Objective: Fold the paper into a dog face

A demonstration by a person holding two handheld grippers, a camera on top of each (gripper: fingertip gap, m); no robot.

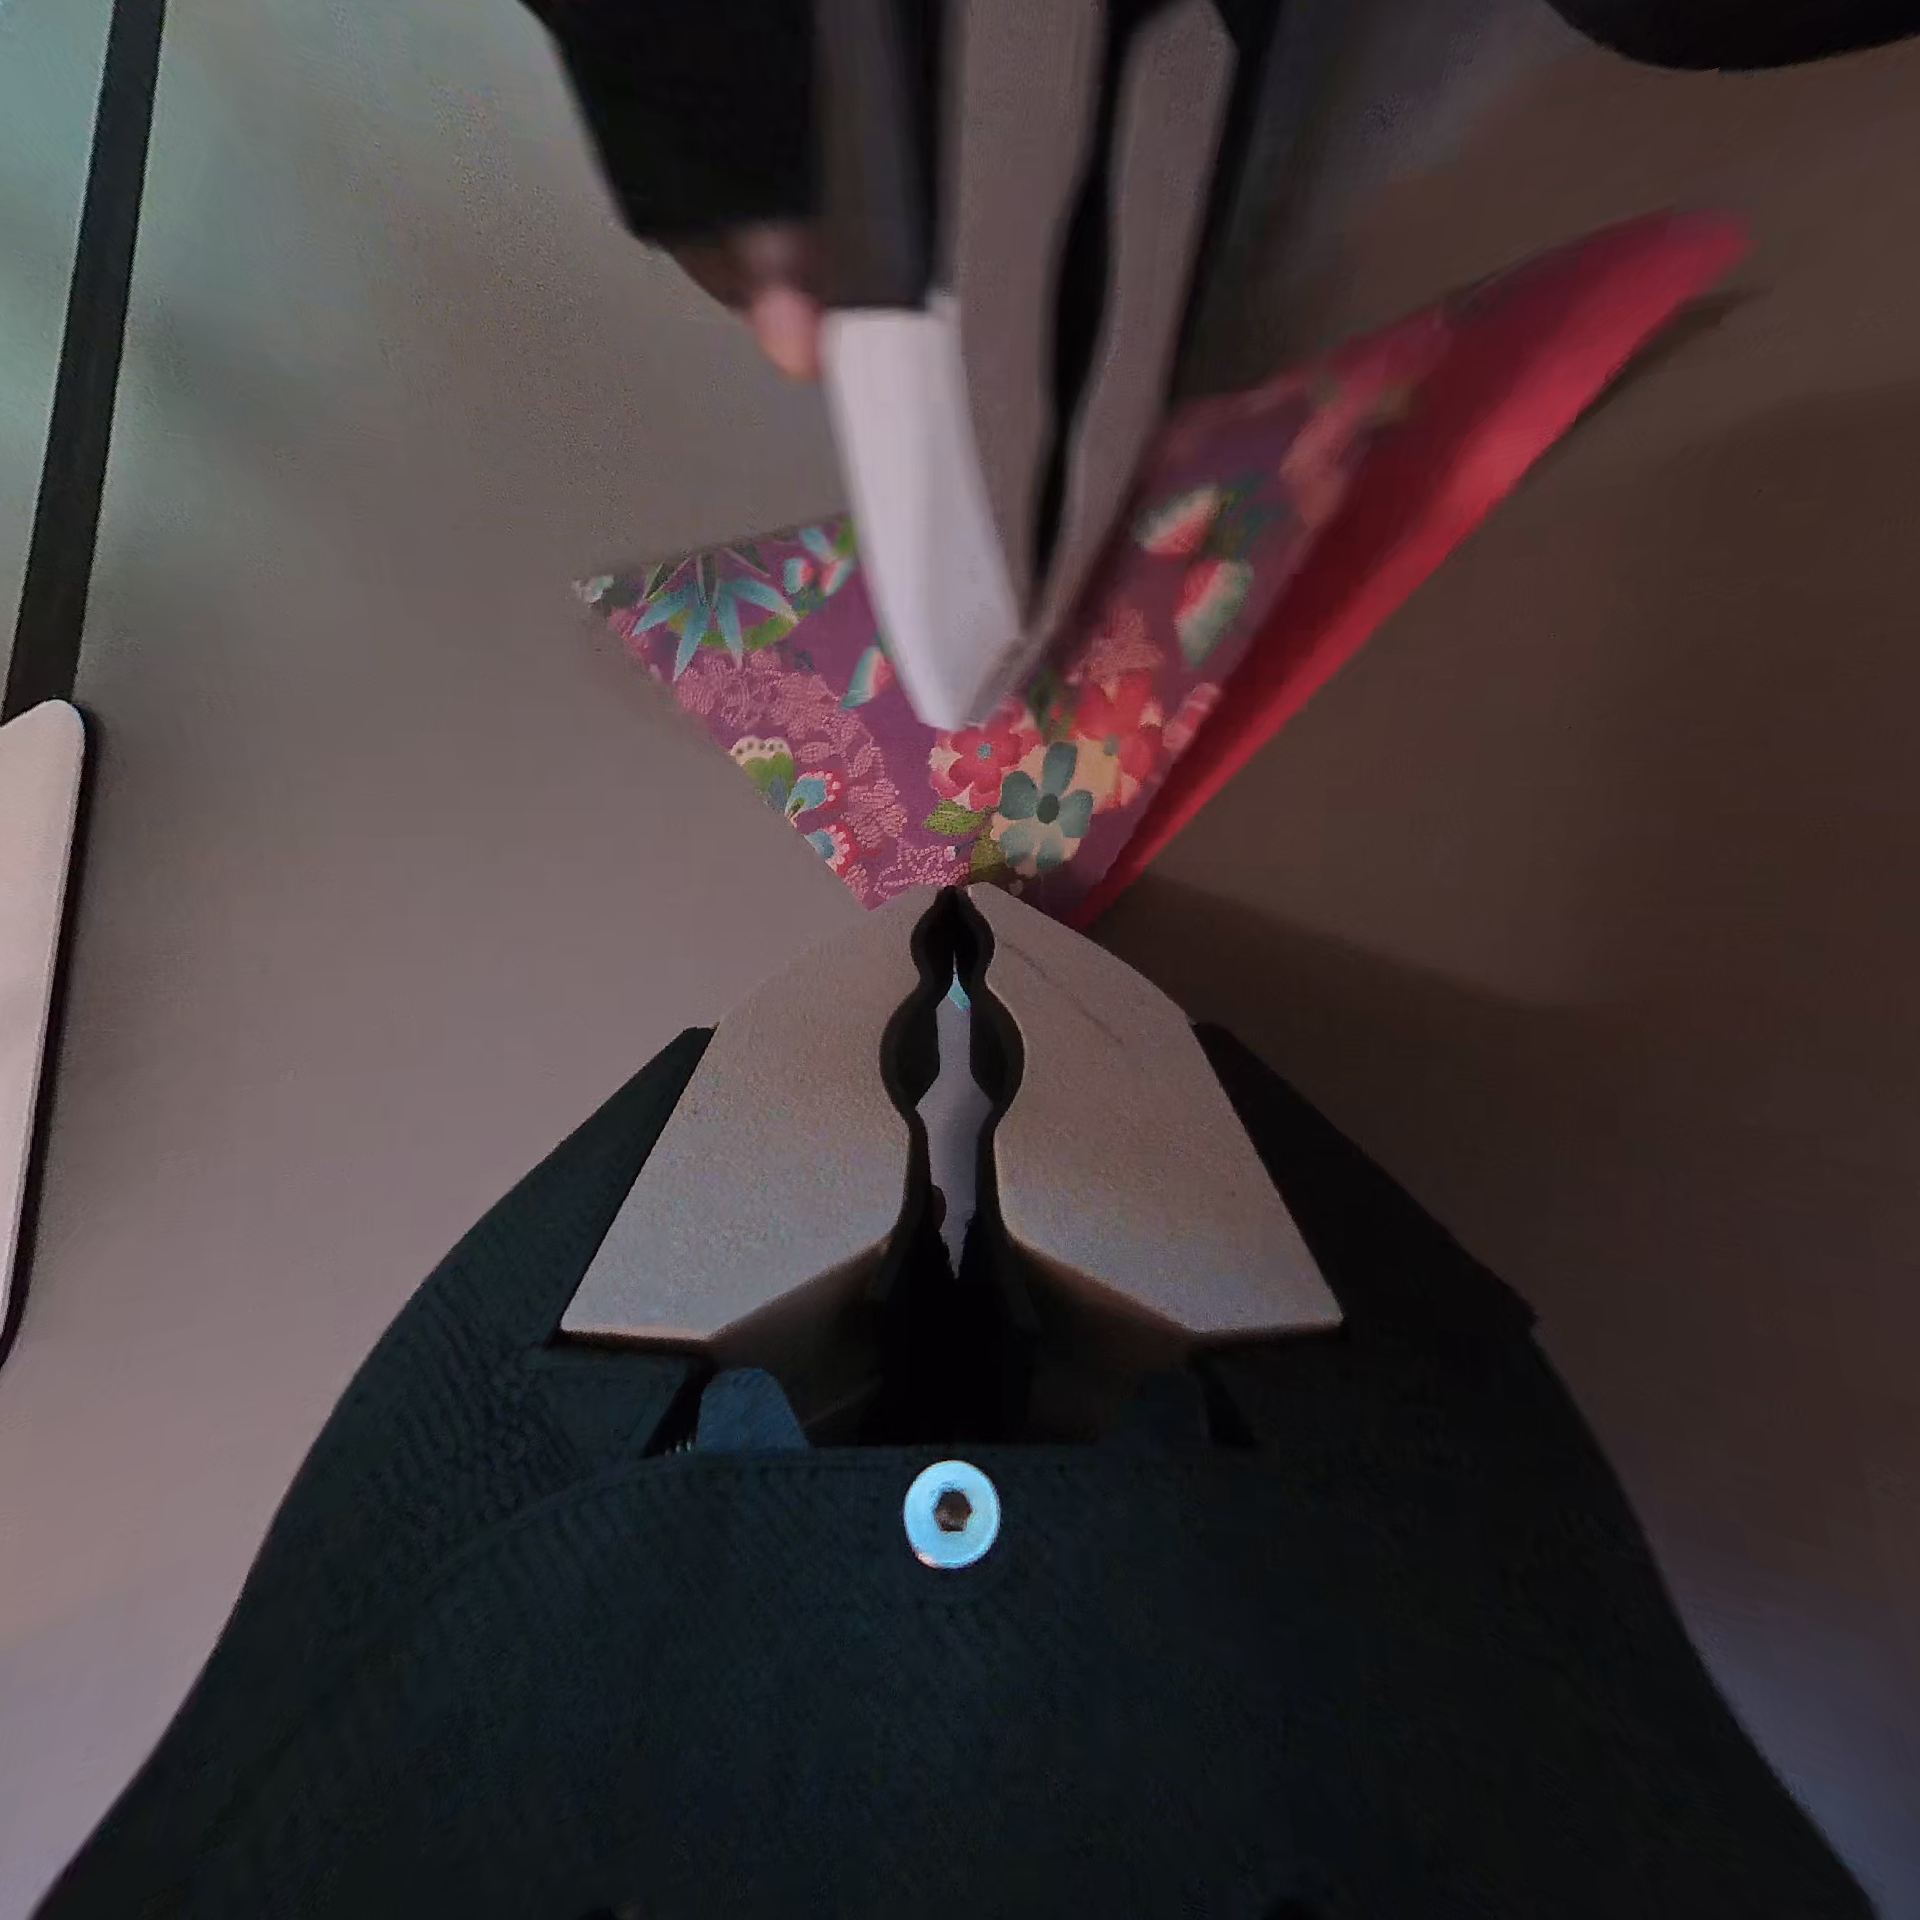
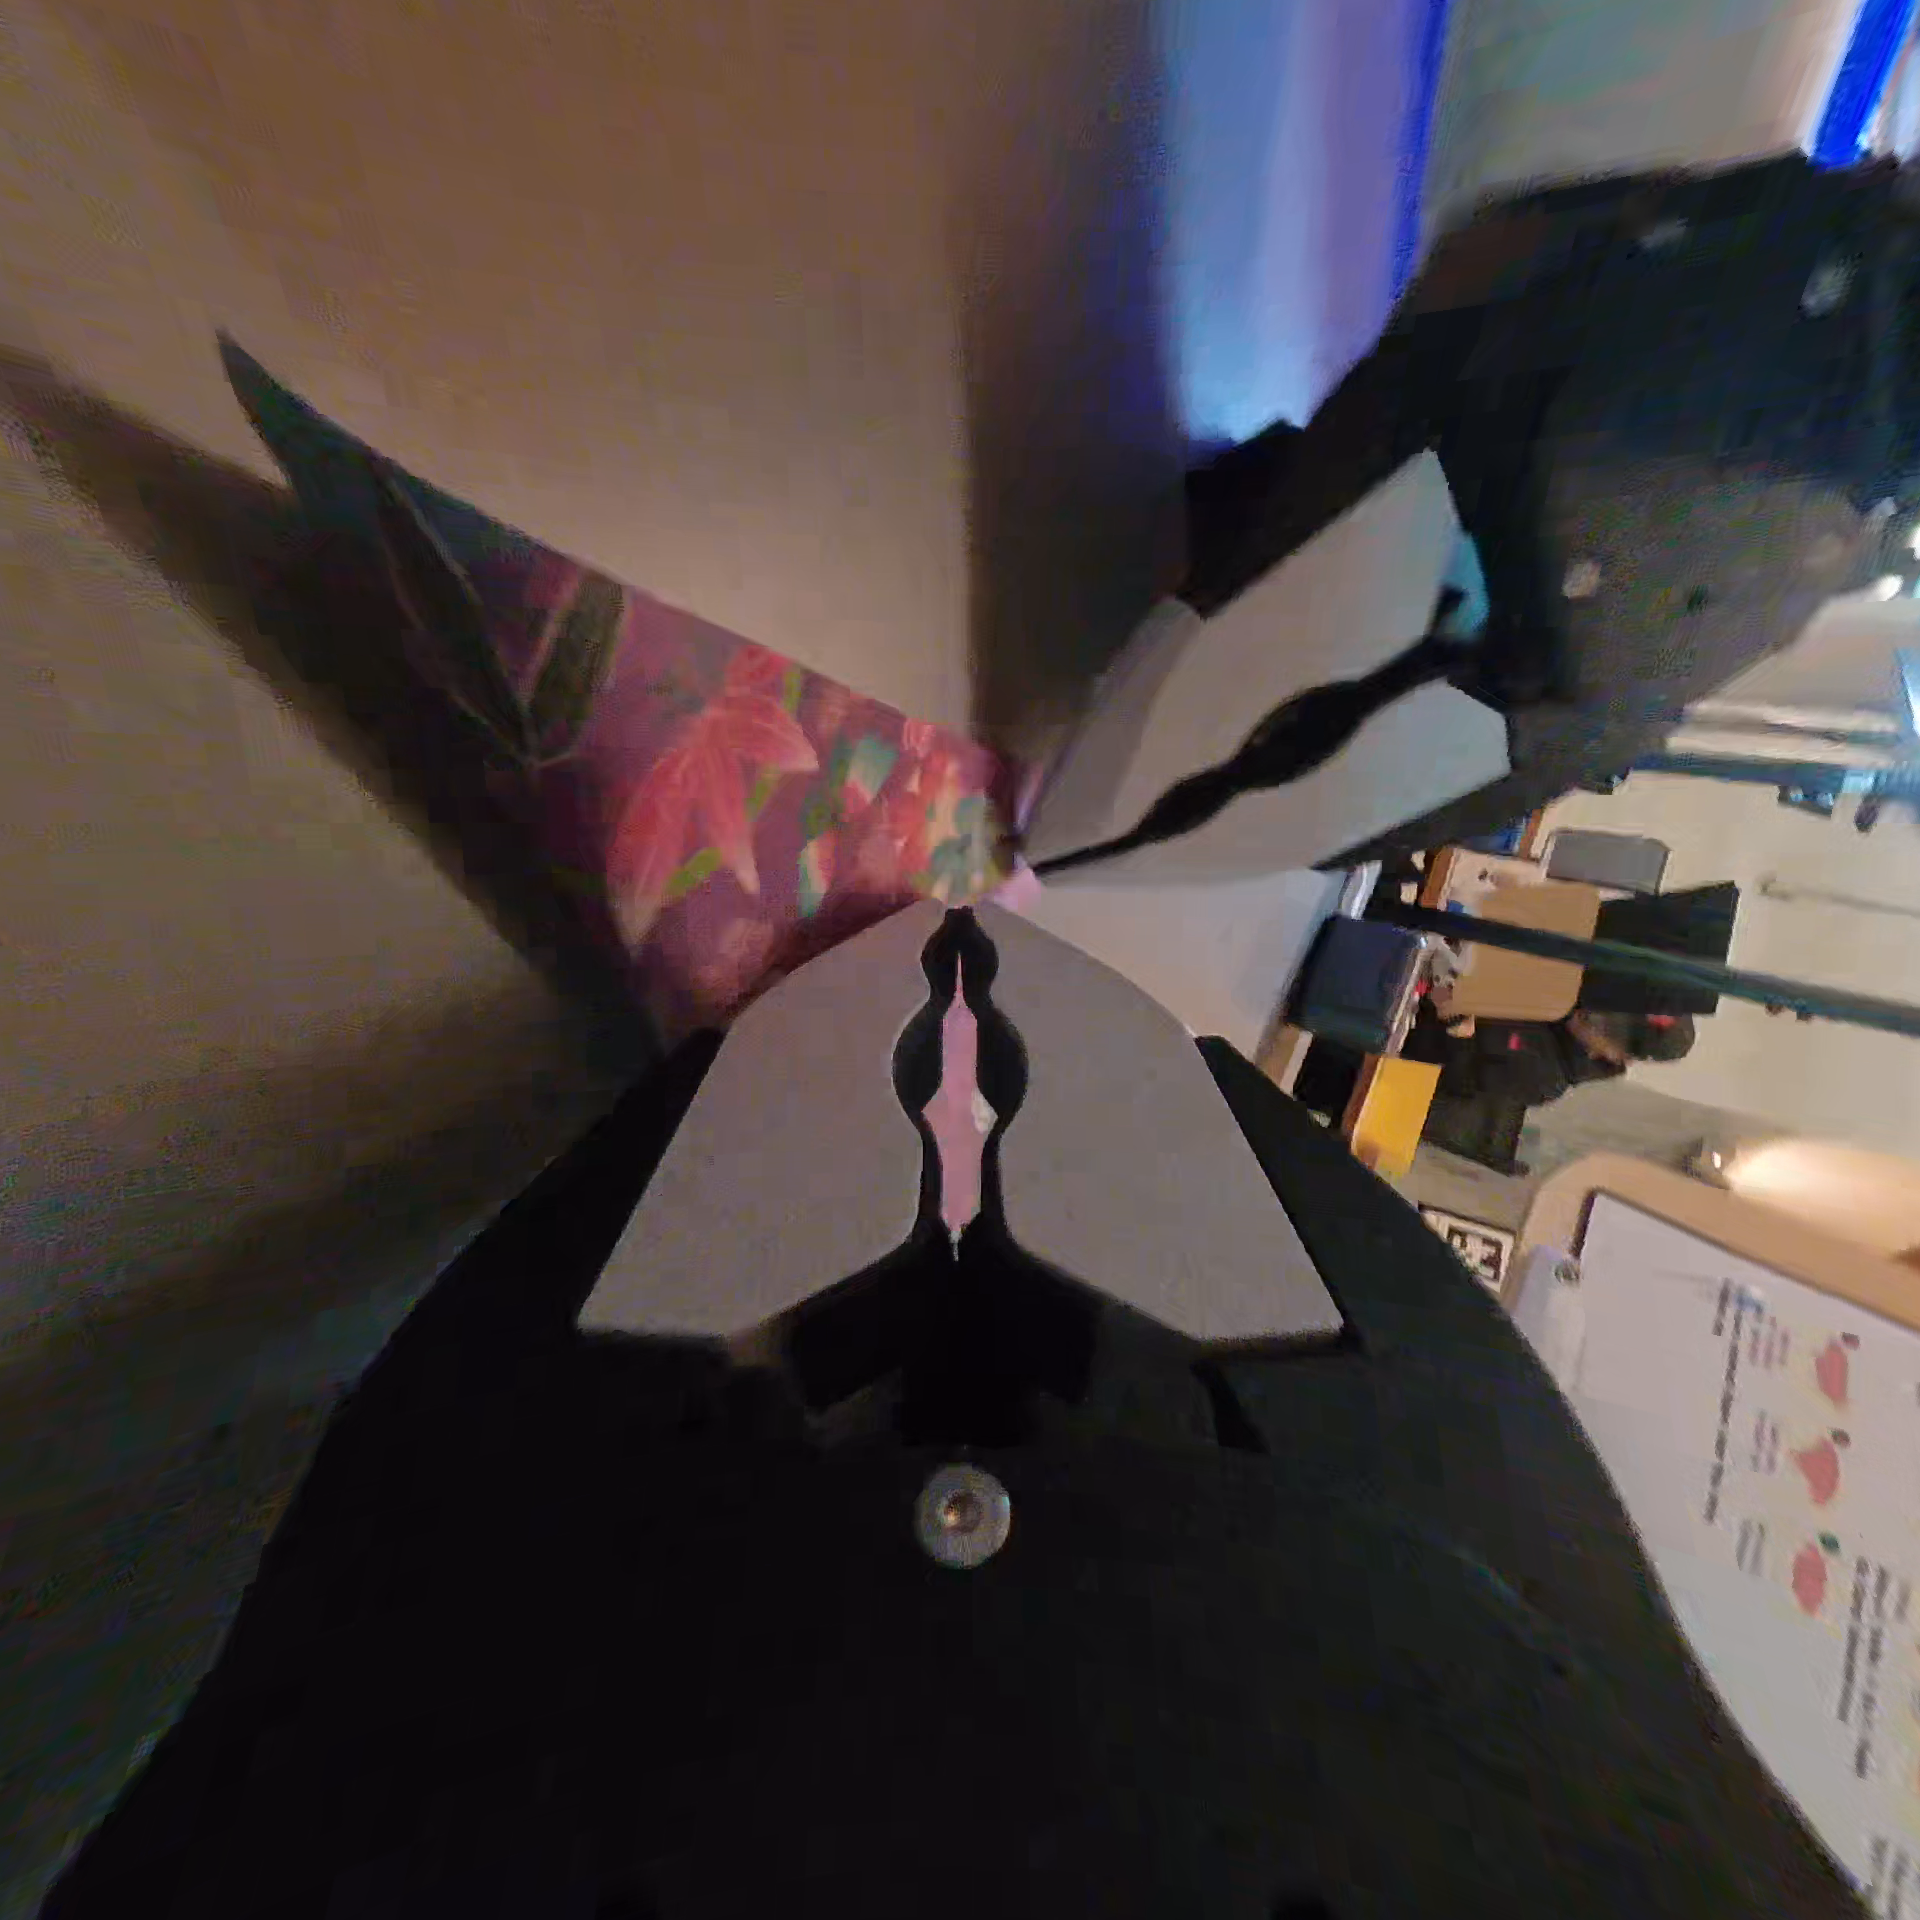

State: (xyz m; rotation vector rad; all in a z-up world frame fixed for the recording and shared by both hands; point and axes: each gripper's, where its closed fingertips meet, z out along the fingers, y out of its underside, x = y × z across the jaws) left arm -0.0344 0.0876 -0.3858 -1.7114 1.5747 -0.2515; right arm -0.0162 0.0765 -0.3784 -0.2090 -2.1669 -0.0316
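Observation:
The paper (image 1: pixel 810 727) is a purple floral sheet with a plain red part (image 1: pixel 1507 416), lifted off the beige table. In the left wrist view my left gripper (image 1: pixel 951 902) is shut on the paper's near corner. My right gripper (image 1: pixel 982 707) comes down from the top, shut on the paper's middle. In the right wrist view the right gripper (image 2: pixel 961 914) is shut on the paper (image 2: pixel 707 790), with paper showing between its pads. The left gripper (image 2: pixel 1034 862) pinches the same corner from the right, its tip almost touching mine. The rest of the paper is blurred.
A white card (image 1: pixel 31 987) lies at the left edge beside a black strip (image 1: pixel 94 364). In the right wrist view a white printed sheet (image 2: pixel 1766 1507) lies to the right, with boxes (image 2: pixel 1507 966) and clutter beyond the table (image 2: pixel 260 1039).

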